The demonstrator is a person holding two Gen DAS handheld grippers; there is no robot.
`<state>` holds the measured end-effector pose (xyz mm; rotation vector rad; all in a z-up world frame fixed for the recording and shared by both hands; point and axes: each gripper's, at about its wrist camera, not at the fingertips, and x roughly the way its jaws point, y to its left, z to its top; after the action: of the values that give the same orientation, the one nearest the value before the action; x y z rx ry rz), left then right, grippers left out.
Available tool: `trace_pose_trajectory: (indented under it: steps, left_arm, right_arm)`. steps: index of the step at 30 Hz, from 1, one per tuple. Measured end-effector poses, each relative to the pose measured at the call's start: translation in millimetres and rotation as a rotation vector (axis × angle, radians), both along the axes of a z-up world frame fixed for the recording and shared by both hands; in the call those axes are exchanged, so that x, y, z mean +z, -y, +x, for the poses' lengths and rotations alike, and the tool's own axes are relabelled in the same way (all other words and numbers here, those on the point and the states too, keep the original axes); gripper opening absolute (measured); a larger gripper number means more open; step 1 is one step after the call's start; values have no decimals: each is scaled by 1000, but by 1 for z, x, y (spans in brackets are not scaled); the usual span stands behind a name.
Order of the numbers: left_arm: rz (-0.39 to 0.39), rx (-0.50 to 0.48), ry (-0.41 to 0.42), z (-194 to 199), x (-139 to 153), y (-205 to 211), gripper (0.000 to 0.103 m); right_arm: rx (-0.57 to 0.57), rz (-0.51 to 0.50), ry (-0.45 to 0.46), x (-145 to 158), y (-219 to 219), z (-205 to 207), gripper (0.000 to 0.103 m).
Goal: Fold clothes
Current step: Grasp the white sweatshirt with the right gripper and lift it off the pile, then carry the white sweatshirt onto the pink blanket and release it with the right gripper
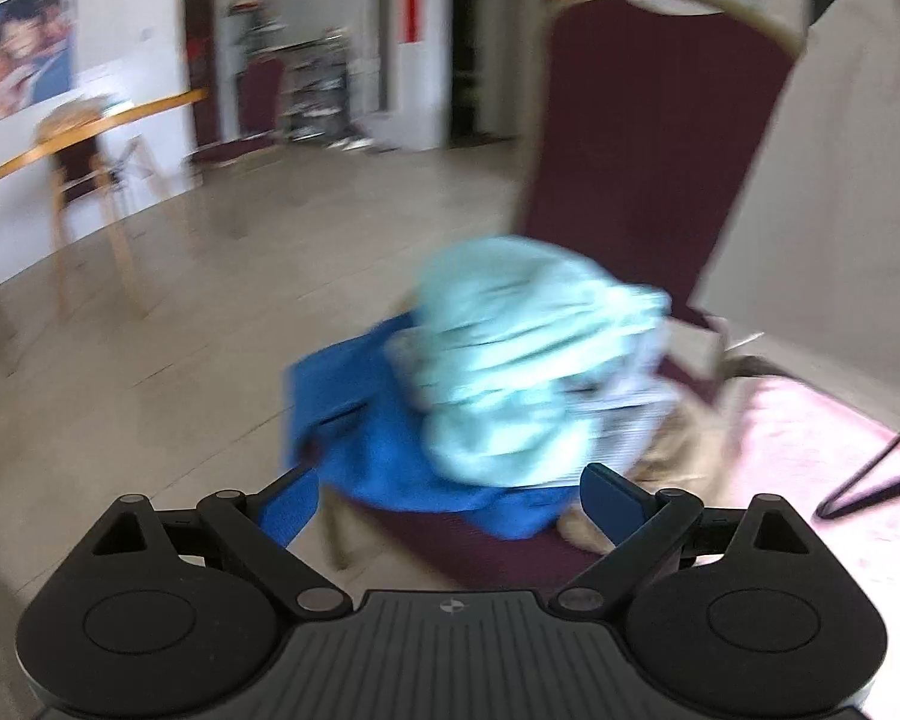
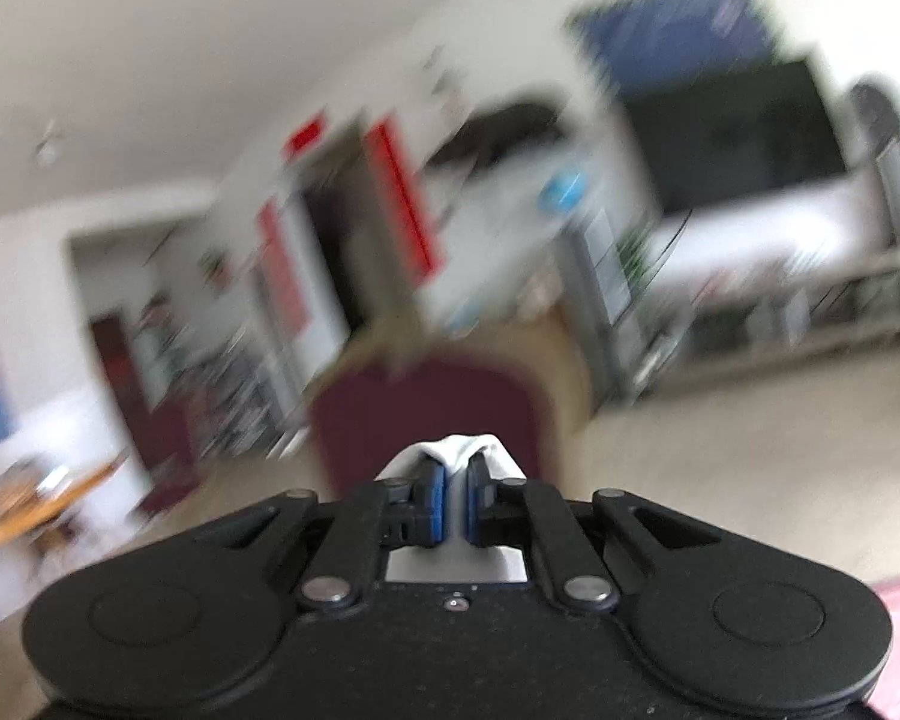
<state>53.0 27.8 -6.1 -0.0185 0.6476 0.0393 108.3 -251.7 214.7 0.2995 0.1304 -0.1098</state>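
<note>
Clothes wait in a loose heap on the seat of a maroon padded chair with a gold metal frame: a crumpled pale mint-green garment sits on top of a bright blue cloth, with something striped and something tan showing under its right side, too blurred to name. That heap lies just ahead of the left gripper, whose blue-padded fingers are spread wide with nothing between them. The right gripper is clenched on a white piece of fabric, a fold of it bulging above the pads and more showing below them. How much of that garment hangs out of sight cannot be told. Both views are smeared by motion, so the main risk, as I judge it, is speed: a thin pinch on white cloth could slip free in a fast swing, and the free fingers, closing on the heap, could catch the blue layer along with the mint one and drag the pile off the seat.
</note>
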Motion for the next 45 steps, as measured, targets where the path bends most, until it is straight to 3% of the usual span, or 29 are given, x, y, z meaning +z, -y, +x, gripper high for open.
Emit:
trace_pose_trajectory:
  steps: [1,3,5,9,12,18,20,26,31,35,39,45]
  left_arm:
    - [-2,-39,2,-2,1,15,95]
    - [-7,-117,6,-7,3,44,96]
    - [-2,-189,3,-13,2,73,97]
    - [78,-280,-49,-28,-25,119,97]
    - [122,-318,-94,-34,-42,141,96]
    - [157,-360,-125,-39,-55,167,96]
    - [164,-367,-129,-39,-56,173,96]
    - [156,-385,-137,-42,-58,183,96]
    - [130,-450,-169,-48,-70,190,95]
    - [119,-517,-204,-53,-84,205,87]
    - [98,-580,-219,-61,-94,230,84]
    - [116,-668,-238,-74,-107,279,84]
  right_arm:
    - [-50,-25,13,11,14,-9,7]
    - [-116,-81,-44,15,34,-20,8]
    - [-164,-117,-143,-3,52,-29,8]
    - [-252,-172,-317,-54,87,-50,8]
    - [-302,-142,-412,-88,113,-60,7]
    - [-352,12,-578,-142,161,-67,5]
    - [-345,20,-562,-144,164,-62,1]
    - [-298,-93,-480,-115,159,-67,1]
    - [-259,-188,-508,-118,161,-95,11]
    - [-250,-305,-585,-135,176,-131,29]
    - [-270,-358,-623,-156,199,-169,32]
    - [-256,-249,-626,-201,233,-207,35]
